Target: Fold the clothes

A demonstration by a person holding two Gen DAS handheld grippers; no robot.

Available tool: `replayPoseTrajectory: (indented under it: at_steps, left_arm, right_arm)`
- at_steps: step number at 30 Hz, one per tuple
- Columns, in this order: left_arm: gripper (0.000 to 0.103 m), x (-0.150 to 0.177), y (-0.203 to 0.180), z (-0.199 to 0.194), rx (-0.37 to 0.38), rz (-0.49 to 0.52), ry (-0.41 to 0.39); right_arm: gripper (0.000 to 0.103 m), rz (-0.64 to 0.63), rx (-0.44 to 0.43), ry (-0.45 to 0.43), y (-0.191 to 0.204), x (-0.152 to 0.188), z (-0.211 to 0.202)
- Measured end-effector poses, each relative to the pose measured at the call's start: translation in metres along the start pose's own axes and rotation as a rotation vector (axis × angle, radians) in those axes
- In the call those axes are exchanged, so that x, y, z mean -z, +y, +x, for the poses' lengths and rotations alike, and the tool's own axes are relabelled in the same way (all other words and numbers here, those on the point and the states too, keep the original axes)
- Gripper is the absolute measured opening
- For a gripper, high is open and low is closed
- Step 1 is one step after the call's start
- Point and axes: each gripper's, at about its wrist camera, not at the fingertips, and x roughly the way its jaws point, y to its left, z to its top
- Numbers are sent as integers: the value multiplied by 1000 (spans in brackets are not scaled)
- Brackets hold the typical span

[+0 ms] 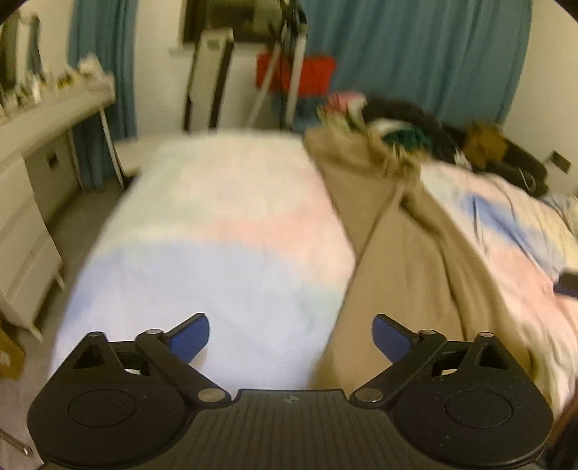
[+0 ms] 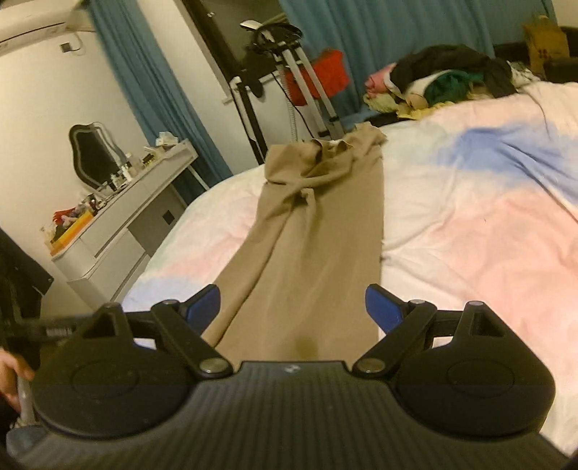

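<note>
Bedding in washed-out pink, blue and white covered the bed [image 2: 469,224], which filled most of the room ahead of both cameras. Blue curtains [image 2: 379,32] hung behind it. Along the wall to the left stood a white dresser [image 2: 119,231], its surface crowded with small bottles and an ornate mirror [image 2: 92,159]. Tan trousers [image 2: 300,246] lay stretched lengthwise on the bed, waistband at the far end, legs running back toward the right tongs [image 2: 292,307]. A heap of unfolded clothes [image 2: 444,79], dark, green and pink, sat at the bed's far corner, well apart from the trousers. Right tongs hung open with the trouser leg between the blue pads, gripping nothing. Left tongs [image 1: 290,336] also stood open, empty, over the bedding just beside the trousers' edge; that view was blurred.
</note>
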Motion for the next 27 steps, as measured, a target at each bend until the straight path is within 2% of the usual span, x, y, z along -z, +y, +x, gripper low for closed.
replayPoseTrajectory:
  at_steps: [4, 6, 8, 10, 13, 14, 19, 25, 27]
  left_arm:
    - [80, 15, 23, 22, 110, -66, 123]
    - [67, 18, 27, 27, 163, -82, 147]
    - [62, 19, 25, 34, 210, -66, 182]
    - [50, 19, 15, 40, 205, -2, 227]
    - [24, 19, -4, 42, 181, 120, 263]
    - [9, 19, -10, 39, 174, 159, 262]
    - [5, 12, -45, 2, 168, 305, 202]
    - [4, -2, -119, -51, 189, 471, 87]
    - [4, 7, -139, -43, 197, 500, 98]
  right_arm:
    - [89, 28, 20, 2, -4, 1, 0]
    - [89, 32, 35, 5, -5, 2, 1]
    - [89, 35, 47, 10, -6, 2, 3]
    - [89, 44, 52, 17, -8, 2, 4]
    - [89, 68, 41, 28, -10, 2, 6]
    - [89, 76, 38, 31, -11, 2, 6]
    - [89, 81, 30, 16, -13, 0, -1]
    - [89, -4, 24, -47, 0, -4, -14]
    - [89, -12, 17, -60, 1, -6, -17]
